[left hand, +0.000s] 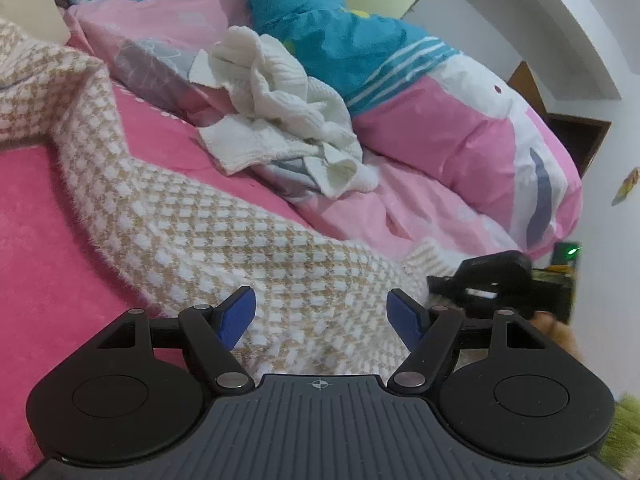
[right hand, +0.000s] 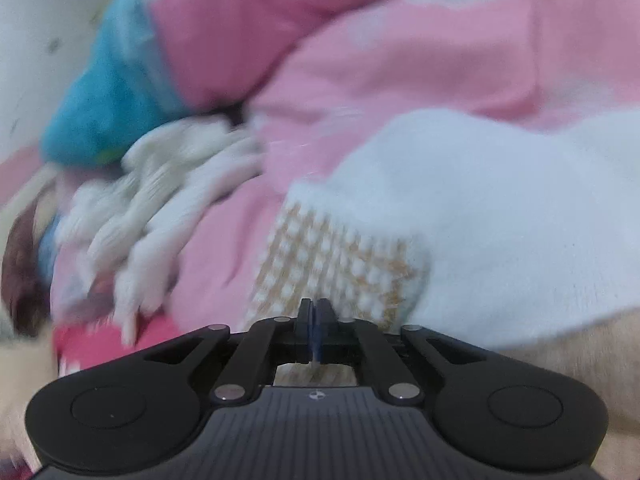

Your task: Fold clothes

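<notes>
A fuzzy tan-and-white houndstooth garment (left hand: 224,240) is spread across the pink bed (left hand: 48,240), rumpled, with a plain white underside shown at one turned-over edge. The left gripper (left hand: 321,312) is held spread wide above it. The right gripper (right hand: 314,320) is pressed together, pinching the garment's edge.

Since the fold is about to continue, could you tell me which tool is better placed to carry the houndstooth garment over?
Right tool: shut on the houndstooth garment. Left tool is open above it.
</notes>
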`<state>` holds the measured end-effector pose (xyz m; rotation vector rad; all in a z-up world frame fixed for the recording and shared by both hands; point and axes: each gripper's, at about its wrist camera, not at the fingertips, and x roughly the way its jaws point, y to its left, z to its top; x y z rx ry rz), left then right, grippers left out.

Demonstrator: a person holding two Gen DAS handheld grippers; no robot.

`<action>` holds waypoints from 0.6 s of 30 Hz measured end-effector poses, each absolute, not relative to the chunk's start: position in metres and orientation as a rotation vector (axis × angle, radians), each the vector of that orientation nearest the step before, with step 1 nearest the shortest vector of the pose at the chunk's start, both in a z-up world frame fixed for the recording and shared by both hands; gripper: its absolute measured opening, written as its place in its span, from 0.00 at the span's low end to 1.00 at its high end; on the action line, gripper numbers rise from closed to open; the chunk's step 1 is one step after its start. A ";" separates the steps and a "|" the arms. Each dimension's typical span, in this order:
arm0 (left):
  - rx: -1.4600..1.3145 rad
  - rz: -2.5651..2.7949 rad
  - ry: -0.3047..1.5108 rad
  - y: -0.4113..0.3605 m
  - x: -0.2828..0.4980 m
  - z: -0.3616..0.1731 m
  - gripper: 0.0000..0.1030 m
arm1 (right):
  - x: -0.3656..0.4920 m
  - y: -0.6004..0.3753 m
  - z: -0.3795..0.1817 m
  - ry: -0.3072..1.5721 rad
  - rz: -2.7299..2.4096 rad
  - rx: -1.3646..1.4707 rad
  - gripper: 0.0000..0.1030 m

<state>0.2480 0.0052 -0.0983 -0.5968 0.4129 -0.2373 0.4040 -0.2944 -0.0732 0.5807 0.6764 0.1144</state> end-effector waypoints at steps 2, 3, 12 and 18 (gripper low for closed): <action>-0.605 -0.243 0.403 0.006 0.248 -0.098 0.71 | 0.416 -0.301 -0.079 0.668 0.076 0.622 0.00; -0.611 -0.243 0.395 0.007 0.246 -0.098 0.71 | 0.414 -0.301 -0.077 0.668 0.069 0.622 0.00; -0.670 -0.224 0.311 0.018 0.233 -0.095 0.72 | 0.326 -0.274 -0.052 0.787 0.332 0.755 0.16; -0.721 -0.098 0.308 0.036 0.224 -0.083 0.77 | 0.285 -0.255 -0.072 0.853 0.460 0.917 0.16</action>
